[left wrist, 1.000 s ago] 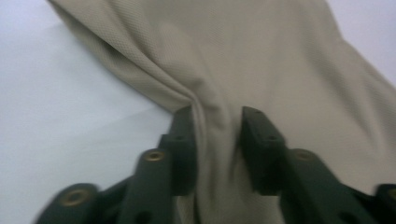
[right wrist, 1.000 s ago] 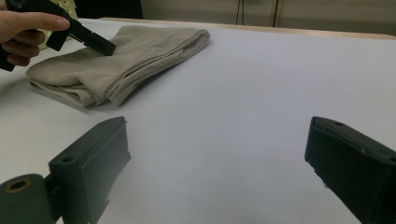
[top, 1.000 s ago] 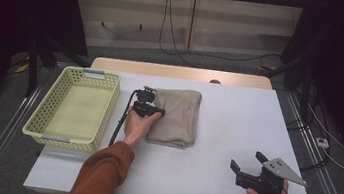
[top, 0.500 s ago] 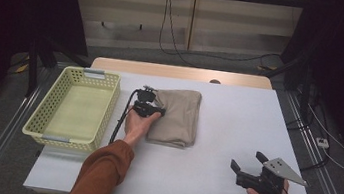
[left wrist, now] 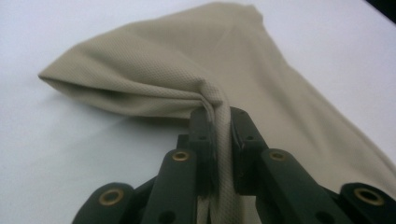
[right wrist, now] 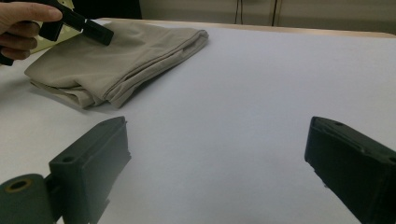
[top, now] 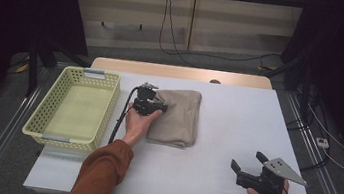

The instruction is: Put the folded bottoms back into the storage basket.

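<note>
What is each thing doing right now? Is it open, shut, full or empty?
Left gripper: jaws shut on an edge of the cloth.
Right gripper: jaws open, holding nothing.
Cloth: folded, lying on the table, one edge pinched.
Basket: empty, upright on the table.
Table: white top.

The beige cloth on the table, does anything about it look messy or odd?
Nothing looks damaged or spilled. The folded beige cloth lies flat, except one edge is pinched up into a ridge between the jaws of the left gripper. The yellow basket beside it sits squarely.
</note>
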A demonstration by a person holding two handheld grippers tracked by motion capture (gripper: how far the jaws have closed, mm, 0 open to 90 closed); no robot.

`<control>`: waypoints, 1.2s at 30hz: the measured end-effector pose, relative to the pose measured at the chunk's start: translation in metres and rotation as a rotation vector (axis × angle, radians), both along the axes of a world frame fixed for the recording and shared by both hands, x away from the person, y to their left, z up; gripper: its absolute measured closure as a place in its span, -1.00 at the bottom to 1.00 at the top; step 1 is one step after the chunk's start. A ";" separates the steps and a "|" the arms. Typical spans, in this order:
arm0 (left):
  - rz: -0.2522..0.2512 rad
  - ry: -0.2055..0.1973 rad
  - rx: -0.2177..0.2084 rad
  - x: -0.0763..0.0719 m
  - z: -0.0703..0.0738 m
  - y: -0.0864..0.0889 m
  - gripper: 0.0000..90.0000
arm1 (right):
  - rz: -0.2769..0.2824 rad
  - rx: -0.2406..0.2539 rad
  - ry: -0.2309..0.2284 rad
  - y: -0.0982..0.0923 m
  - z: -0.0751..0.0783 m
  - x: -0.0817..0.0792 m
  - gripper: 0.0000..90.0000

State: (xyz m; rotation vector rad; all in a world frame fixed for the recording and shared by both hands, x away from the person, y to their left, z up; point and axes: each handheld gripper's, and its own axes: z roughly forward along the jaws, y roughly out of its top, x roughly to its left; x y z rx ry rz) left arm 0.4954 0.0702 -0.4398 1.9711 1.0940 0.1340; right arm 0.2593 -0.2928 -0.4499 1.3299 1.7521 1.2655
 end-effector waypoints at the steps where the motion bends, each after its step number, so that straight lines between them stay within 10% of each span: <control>1: -0.005 -0.002 -0.004 0.000 0.002 0.001 0.81 | 0.000 -0.002 -0.001 0.000 0.000 0.000 -0.86; 36: -0.058 -0.227 -0.096 -0.022 0.062 0.006 0.83 | -0.004 0.003 -0.002 -0.001 0.000 0.000 -0.86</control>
